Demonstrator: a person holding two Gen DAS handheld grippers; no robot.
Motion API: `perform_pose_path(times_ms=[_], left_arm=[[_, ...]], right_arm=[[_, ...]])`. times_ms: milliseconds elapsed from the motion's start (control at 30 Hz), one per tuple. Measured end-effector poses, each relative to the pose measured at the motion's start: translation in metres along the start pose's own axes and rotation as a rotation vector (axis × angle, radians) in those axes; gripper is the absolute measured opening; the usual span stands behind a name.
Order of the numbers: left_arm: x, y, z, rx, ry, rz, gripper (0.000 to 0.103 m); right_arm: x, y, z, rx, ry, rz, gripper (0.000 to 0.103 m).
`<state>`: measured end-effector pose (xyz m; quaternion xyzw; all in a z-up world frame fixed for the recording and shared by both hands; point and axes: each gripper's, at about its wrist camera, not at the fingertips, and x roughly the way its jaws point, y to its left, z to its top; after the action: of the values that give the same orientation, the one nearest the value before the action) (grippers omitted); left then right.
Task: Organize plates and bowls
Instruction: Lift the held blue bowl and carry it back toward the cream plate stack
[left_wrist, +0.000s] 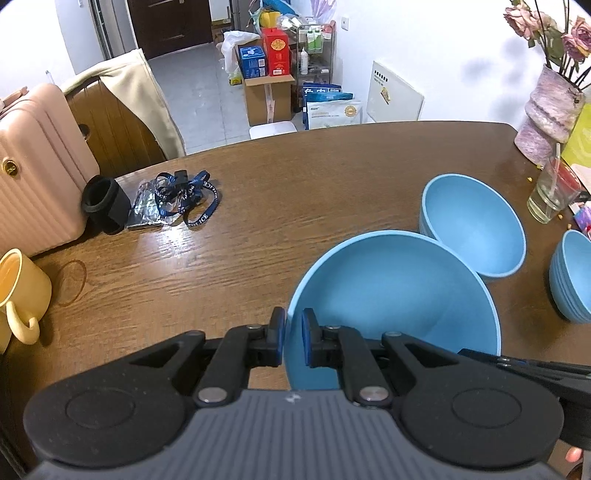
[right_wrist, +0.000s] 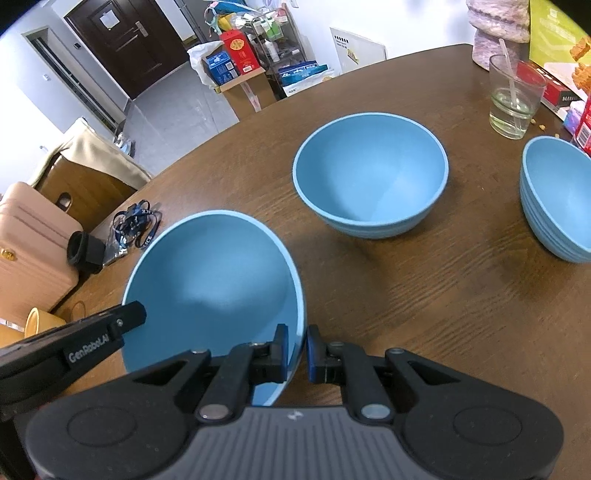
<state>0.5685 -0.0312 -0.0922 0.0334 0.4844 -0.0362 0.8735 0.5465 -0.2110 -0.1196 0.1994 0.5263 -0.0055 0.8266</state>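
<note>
A blue bowl is held between both grippers above the brown table; it also shows in the right wrist view. My left gripper is shut on its left rim. My right gripper is shut on its right rim, and its finger shows in the left wrist view. A second blue bowl stands on the table beyond it, seen too in the right wrist view. A third blue bowl stands at the right, also in the right wrist view.
A glass with a straw, a pink vase and boxes stand at the far right. A yellow mug, a black cup and blue lanyards lie at the left. A pink suitcase stands beside the table.
</note>
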Motion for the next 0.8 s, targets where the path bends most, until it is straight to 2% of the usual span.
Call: perform_pose_path(times_ms=[800], left_arm=[[-0.03,-0.019,-0.069,0.055,0.013,-0.045,0.011]], right_arm=[[-0.02,-0.032,-0.065,-0.024,0.023,-0.033,0.009]])
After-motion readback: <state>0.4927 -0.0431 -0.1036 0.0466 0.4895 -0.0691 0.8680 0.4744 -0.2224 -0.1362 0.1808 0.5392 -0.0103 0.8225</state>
